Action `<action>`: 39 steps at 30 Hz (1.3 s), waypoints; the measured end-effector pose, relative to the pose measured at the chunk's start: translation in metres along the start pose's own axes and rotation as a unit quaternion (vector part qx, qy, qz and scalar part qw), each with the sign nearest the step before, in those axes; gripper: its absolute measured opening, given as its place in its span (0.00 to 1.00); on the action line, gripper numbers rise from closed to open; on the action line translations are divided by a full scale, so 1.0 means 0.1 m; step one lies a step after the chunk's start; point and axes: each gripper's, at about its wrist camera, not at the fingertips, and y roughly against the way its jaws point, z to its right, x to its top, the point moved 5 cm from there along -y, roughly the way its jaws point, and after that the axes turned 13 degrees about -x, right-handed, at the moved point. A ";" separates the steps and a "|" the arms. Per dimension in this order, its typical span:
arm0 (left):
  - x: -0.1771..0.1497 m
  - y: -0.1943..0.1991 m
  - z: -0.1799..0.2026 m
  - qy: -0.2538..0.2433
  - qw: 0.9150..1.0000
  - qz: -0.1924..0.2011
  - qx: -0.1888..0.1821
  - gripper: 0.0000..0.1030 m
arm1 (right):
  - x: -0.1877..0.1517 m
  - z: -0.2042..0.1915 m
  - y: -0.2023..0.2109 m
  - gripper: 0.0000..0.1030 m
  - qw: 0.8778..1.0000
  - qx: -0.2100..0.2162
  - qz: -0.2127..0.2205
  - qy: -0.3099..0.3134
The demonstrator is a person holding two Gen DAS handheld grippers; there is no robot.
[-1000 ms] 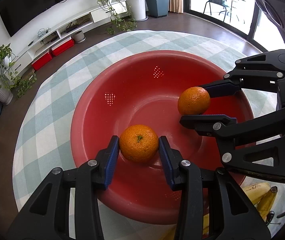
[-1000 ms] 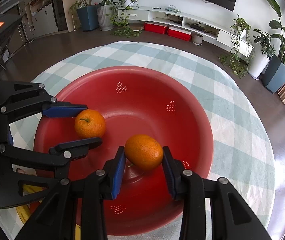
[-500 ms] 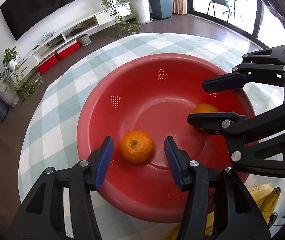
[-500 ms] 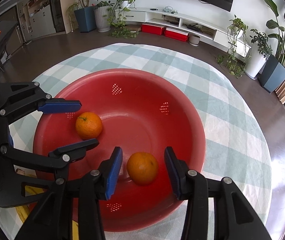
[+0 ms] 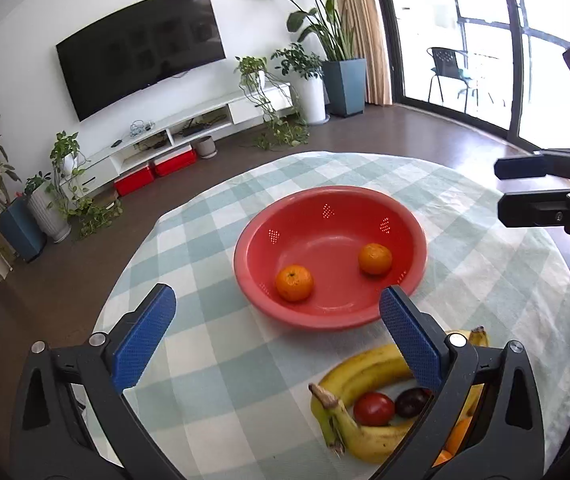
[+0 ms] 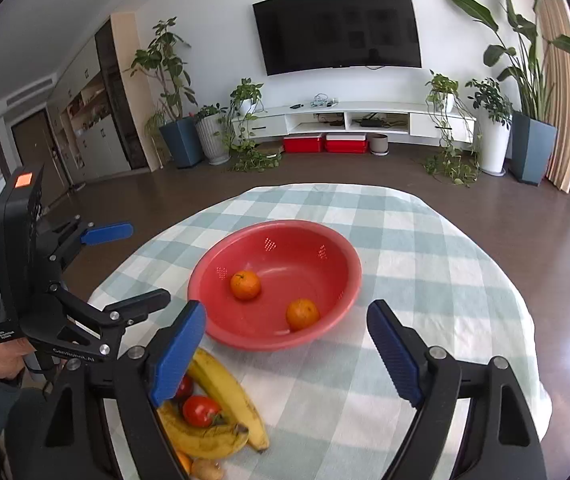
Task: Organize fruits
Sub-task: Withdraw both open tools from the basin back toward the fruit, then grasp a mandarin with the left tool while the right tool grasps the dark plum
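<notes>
A red bowl point(image 5: 269, 292) point(image 6: 341, 258) stands on the checked tablecloth with two oranges in it: one on the left point(image 5: 294, 282) point(image 6: 245, 285), one on the right point(image 5: 375, 258) point(image 6: 303, 314). My left gripper point(image 5: 277, 336) is open and empty, raised above the cloth on the near side of the bowl. My right gripper point(image 6: 285, 356) is open and empty, also back from the bowl. A pile of bananas point(image 5: 365, 368) point(image 6: 225, 392), a red fruit point(image 5: 373, 409) point(image 6: 201, 411) and a dark plum point(image 5: 411, 402) lies near the front.
The round table's edge point(image 6: 525, 320) falls away to a dark wood floor. The other gripper shows at the right of the left wrist view point(image 5: 545, 192) and at the left of the right wrist view point(image 6: 97, 272). A TV console and potted plants stand far behind.
Both grippers let go of their oranges into the bowl, opened wide, and pulled back and up away from the bowl. The fruit pile has come into view.
</notes>
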 end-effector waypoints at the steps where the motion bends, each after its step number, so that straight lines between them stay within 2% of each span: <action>1: -0.08 0.11 0.03 0.007 1.000 0.011 0.003 1.00 | -0.09 0.03 0.07 0.84 1.000 0.000 0.000 -0.013; 3: -0.27 0.33 0.10 0.025 0.999 0.013 0.019 1.00 | -0.31 0.08 0.16 0.84 0.999 -0.008 -0.011 -0.032; 5: -0.50 0.47 0.12 0.067 0.997 -0.016 0.027 1.00 | -0.55 0.12 0.22 0.84 0.998 -0.004 -0.031 -0.052; 7: -0.73 0.66 0.12 0.121 0.993 -0.005 0.004 1.00 | -0.78 0.13 0.27 0.84 0.996 0.004 -0.055 -0.074; 9: -0.91 0.81 0.17 0.148 0.989 0.009 -0.016 1.00 | -0.98 0.10 0.33 0.84 0.993 0.015 -0.069 -0.092; 12: -1.17 0.82 0.35 0.128 0.991 -0.027 -0.031 1.00 | -1.23 -0.05 0.42 0.84 0.992 0.037 -0.085 -0.091; 15: -1.33 0.78 0.49 0.101 0.992 -0.057 -0.048 1.00 | -1.41 -0.25 0.52 0.83 0.995 0.032 -0.086 -0.049; 17: -1.34 0.79 0.57 0.091 0.992 -0.056 -0.063 1.00 | -1.44 -0.35 0.58 0.81 0.996 0.027 -0.074 -0.028; 21: -1.27 0.69 0.72 0.053 0.993 -0.072 -0.077 0.99 | -1.51 -0.41 0.62 0.78 0.996 0.044 -0.069 -0.043; 22: -1.26 0.65 0.75 0.040 0.993 -0.080 -0.080 0.97 | -1.53 -0.40 0.62 0.76 0.995 0.046 -0.071 -0.046; 24: -1.25 0.55 0.81 0.017 0.991 -0.099 -0.090 0.84 | -1.55 -0.39 0.61 0.76 0.995 0.043 -0.074 -0.049; 26: -1.27 0.46 0.86 0.002 0.988 -0.118 -0.099 0.67 | -1.55 -0.38 0.63 0.74 0.995 0.042 -0.070 -0.052; 30: -1.29 0.34 0.90 -0.007 0.983 -0.141 -0.117 0.63 | -1.56 -0.36 0.61 0.74 0.995 0.038 -0.072 -0.054; 36: -1.32 0.23 0.93 0.010 0.978 -0.158 -0.133 0.61 | -1.59 -0.38 0.59 0.73 0.995 0.038 -0.076 -0.049; 38: -1.35 0.16 0.96 0.012 0.976 -0.171 -0.136 0.46 | -1.59 -0.37 0.58 0.72 0.995 0.038 -0.077 -0.047; 39: -1.37 0.12 0.97 0.014 0.975 -0.176 -0.138 0.43 | -1.60 -0.37 0.57 0.71 0.995 0.039 -0.077 -0.047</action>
